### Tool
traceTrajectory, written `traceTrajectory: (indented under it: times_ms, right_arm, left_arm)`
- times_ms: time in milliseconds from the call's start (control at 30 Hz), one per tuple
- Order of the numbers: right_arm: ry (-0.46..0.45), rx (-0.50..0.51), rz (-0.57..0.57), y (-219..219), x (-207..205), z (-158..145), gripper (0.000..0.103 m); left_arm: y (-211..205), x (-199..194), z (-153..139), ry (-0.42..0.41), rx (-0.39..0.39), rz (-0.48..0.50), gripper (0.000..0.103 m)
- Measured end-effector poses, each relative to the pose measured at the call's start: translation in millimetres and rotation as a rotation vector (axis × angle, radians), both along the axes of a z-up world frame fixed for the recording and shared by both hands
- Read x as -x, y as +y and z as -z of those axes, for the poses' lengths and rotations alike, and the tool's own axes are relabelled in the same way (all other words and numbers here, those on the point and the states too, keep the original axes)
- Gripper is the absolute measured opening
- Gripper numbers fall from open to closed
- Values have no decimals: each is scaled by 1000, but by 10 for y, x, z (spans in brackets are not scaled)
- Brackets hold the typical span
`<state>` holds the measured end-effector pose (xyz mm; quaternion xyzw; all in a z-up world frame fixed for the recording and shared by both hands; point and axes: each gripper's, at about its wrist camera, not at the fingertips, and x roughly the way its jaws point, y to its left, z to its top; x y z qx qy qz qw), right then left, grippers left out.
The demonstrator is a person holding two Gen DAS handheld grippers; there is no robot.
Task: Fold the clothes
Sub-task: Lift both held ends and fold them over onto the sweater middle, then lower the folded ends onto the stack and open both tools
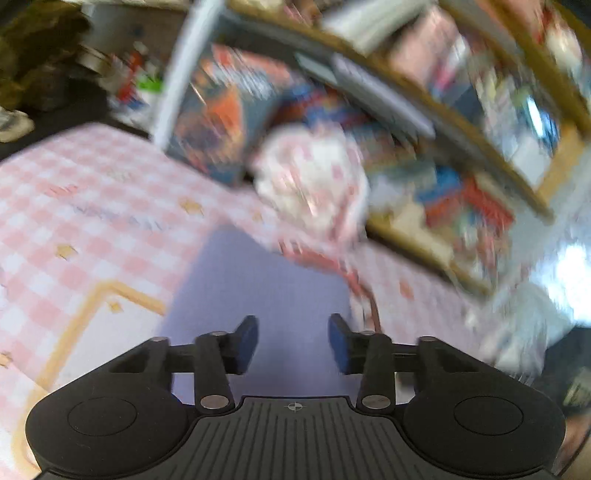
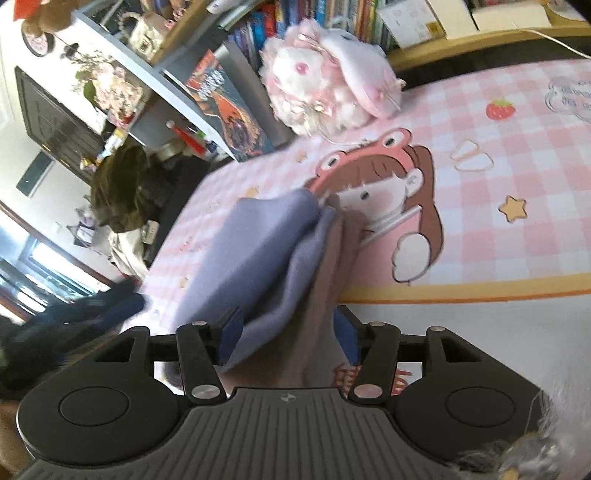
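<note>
The left gripper is released: its two blue-padded fingers stand well apart with nothing between them. Directly beneath and ahead of the gap lies a flat stretch of the lavender cloth, spread on the pink checked mat. Beyond the cloth's far edge, ahead and slightly to the right of the gripper, sits a pink and white plush toy, smeared by motion blur. Further out still, the bookshelf runs across the upper right, too blurred to make out its contents.

The right gripper is grasping the lavender cloth: a bunched fold of it, with a paler pinkish-grey inner face, fills the space between the blue pads and touches both. From the jaws the cloth rises and stretches forward and to the left, its layers doubled over one another, with the far end reaching the mat near a cartoon girl in a frog hat printed on it. The pink checked mat extends to the right of the gripper, with a strawberry and a star printed on it. Ahead, past the cloth, the plush toy rests at the mat's far edge, in front of a row of books. A dark brown bundle lies off to the far left.
</note>
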<state>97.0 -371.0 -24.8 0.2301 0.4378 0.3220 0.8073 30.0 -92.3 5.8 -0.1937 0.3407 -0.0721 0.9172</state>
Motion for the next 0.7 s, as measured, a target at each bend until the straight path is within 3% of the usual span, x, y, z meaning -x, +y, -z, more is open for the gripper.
traceTrajectory:
  times_ms: [67, 133, 233, 400, 533, 633, 700]
  right_arm:
    - [5, -14, -16, 40, 4, -17, 53]
    - [15, -20, -30, 88, 1, -20, 53]
    - [40, -14, -39, 172, -26, 4, 53]
    - [98, -15, -63, 331, -83, 101, 53]
    - [120, -1, -97, 459, -81, 147, 53]
    - [112, 40, -121, 560, -69, 166, 53]
    - [106, 69, -137, 625, -61, 179, 45]
  left_arm:
    - [-232, -56, 209, 76, -42, 109, 38]
    - [-420, -50, 383, 112, -93, 151, 38]
    - [-511, -3, 387, 73, -147, 162, 42]
    - [-442, 107, 177, 30, -119, 185, 45]
    - [-188, 289, -15, -17, -85, 124, 46]
    - [49, 350, -88, -36, -78, 24, 46]
    - [165, 332, -98, -39, -75, -31, 46]
